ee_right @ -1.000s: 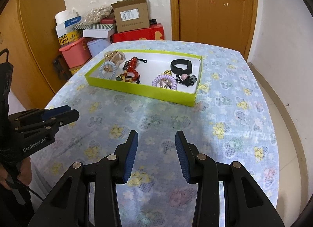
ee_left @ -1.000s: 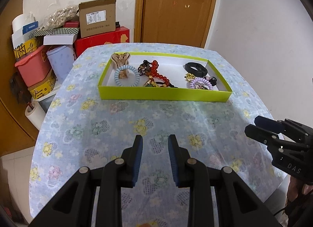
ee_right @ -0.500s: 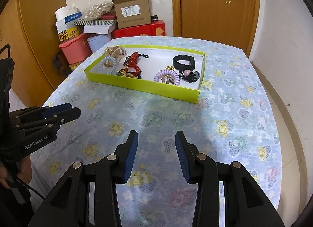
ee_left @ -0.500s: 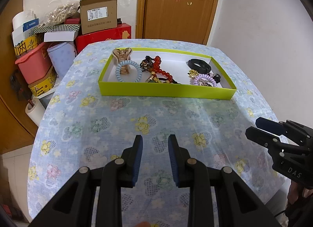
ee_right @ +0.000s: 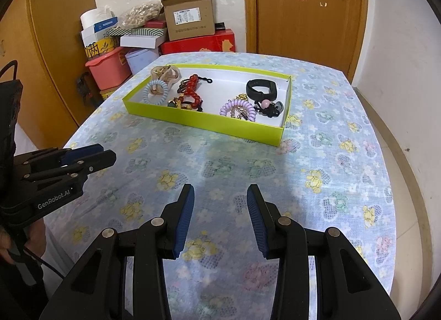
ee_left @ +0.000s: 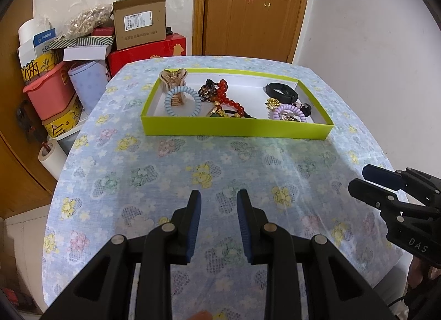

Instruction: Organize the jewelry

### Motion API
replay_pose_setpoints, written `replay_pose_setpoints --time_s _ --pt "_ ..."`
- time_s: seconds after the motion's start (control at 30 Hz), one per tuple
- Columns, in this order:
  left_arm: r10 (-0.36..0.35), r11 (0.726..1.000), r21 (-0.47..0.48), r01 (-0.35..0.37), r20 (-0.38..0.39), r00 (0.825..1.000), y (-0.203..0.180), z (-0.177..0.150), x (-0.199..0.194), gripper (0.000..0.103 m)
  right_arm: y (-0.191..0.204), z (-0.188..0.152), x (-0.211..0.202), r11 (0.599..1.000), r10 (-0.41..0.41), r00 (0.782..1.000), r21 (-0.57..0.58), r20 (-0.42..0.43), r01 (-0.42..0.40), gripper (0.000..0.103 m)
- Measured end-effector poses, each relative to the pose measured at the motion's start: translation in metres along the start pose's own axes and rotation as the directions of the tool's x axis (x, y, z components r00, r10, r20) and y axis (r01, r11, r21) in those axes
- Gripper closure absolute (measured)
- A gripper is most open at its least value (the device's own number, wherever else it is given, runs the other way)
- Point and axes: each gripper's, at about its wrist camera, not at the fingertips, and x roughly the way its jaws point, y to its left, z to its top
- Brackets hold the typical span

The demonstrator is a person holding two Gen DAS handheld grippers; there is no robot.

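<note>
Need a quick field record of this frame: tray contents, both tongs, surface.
surface: table with floral cloth
tray: green, open, white inside
tray left end: blue coil hair tie around a gold-brown claw clip
tray middle: red bead bracelet
tray right end: black band, purple coil hair tie
left tongs: open, empty, above cloth
right tongs: open, empty, above cloth

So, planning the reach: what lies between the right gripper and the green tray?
Only bare flowered tablecloth lies between the right gripper and green tray, per the right wrist view.
</note>
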Motion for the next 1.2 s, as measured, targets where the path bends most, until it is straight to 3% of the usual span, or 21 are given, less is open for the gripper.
replay_pose_setpoints --time_s 1.2 --pt "0.005 1.000 0.003 -0.005 0.000 1.000 -0.004 -0.005 -0.008 0.075 0.005 0.000 -0.009 1.000 0.002 1.000 -0.006 0.009 -0.002 0.062"
